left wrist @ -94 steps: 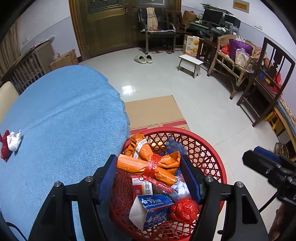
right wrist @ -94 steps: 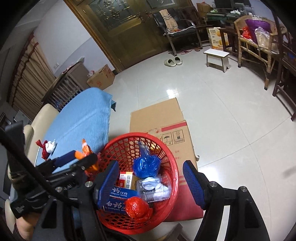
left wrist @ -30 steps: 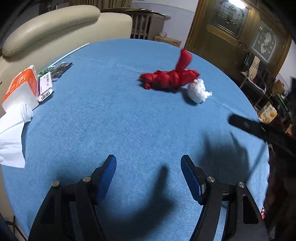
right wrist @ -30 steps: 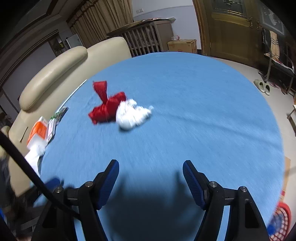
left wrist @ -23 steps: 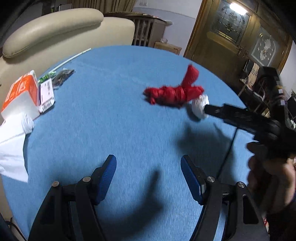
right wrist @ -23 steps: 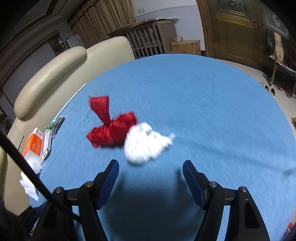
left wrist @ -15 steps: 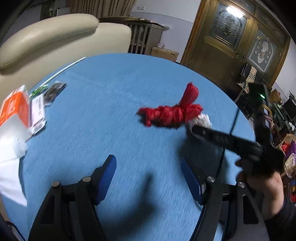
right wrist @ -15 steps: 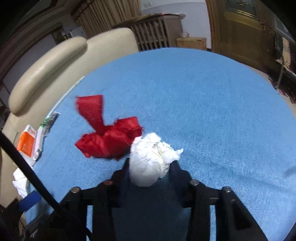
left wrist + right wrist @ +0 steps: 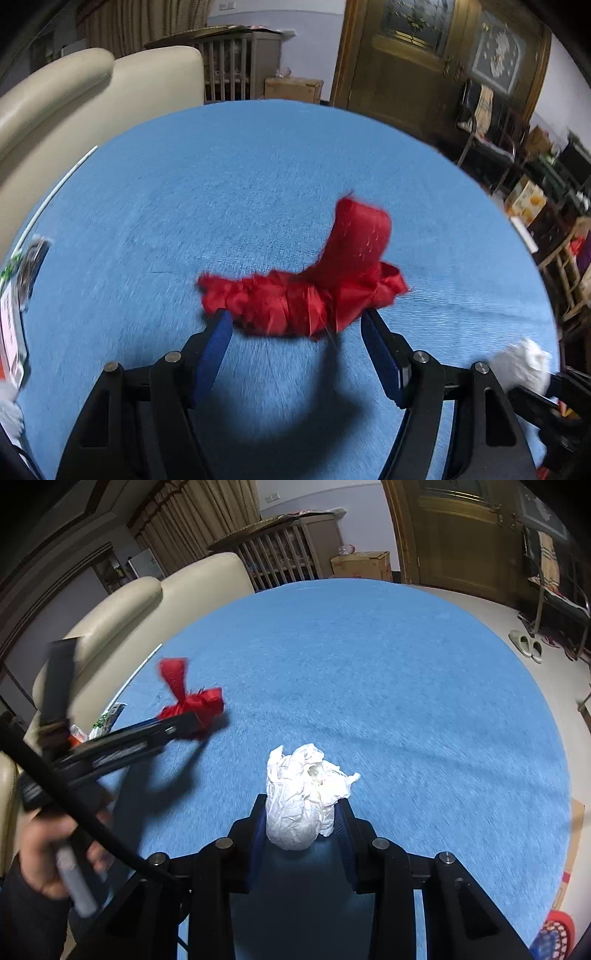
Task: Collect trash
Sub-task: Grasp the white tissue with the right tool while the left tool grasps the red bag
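Blue cloth [image 9: 369,664] is covering the round table, and we are working over it with 2 grippers. Our right gripper [image 9: 300,814], wide open a second ago, is now pinching the white paper ball [image 9: 303,797], so that piece is ready to go toward the red basket [image 9: 559,928] at the table's edge. Our left gripper [image 9: 295,332] has closed in on the red wrapper [image 9: 306,295] and is bracketing it, jaws half-open, not yet gripping.

A cream sofa [image 9: 122,605] and wooden door [image 9: 417,62] border the blue-clothed table [image 9: 369,672].
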Motion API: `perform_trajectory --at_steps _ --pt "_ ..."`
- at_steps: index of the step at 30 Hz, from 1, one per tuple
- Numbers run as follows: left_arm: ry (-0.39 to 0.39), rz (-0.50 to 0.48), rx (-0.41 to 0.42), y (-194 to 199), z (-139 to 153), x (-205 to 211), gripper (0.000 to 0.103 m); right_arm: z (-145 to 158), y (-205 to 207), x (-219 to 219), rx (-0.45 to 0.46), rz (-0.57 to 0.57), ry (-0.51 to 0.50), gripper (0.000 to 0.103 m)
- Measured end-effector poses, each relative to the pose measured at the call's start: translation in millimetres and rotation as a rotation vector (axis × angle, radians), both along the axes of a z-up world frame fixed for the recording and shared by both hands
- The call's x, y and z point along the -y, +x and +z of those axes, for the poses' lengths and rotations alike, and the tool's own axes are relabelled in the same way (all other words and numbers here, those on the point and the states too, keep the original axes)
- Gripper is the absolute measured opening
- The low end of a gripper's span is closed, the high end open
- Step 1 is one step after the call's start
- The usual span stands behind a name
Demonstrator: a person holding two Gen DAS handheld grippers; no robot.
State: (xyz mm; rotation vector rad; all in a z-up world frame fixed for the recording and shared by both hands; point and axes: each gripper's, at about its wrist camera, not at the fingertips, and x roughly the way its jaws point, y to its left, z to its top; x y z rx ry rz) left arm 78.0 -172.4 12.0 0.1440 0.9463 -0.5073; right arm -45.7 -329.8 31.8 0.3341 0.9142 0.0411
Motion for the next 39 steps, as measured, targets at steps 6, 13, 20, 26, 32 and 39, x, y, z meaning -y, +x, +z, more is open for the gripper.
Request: perform_trajectory --at_steps 6,13,20,26,32,39 --pt "-0.014 0.030 -0.092 3.1 -5.8 -7.1 0.003 0.1 -10.1 -3.9 0.002 0.004 0.015 0.037" --pt "-0.049 0.029 -0.032 -25.5 15.3 -29.3 0.041 4.6 -22.2 -17.5 0.019 0.021 0.017 0.037" --pt "-0.076 0.080 0.019 -4.2 29.1 -13.4 0.092 5.5 -30.0 -15.4 0.024 0.015 0.027 0.037" --pt "-0.031 0.048 0.045 26.4 21.7 34.0 0.092 3.3 -24.8 -2.2 0.020 0.001 0.046 0.037" --pt "0.003 0.106 -0.078 56.6 -12.1 45.6 0.091 4.2 -21.1 3.2 0.023 0.008 0.060 0.037" --pt "-0.004 0.086 -0.045 36.9 -3.0 25.2 0.042 5.0 -21.2 2.7 0.028 0.010 0.066 0.037"
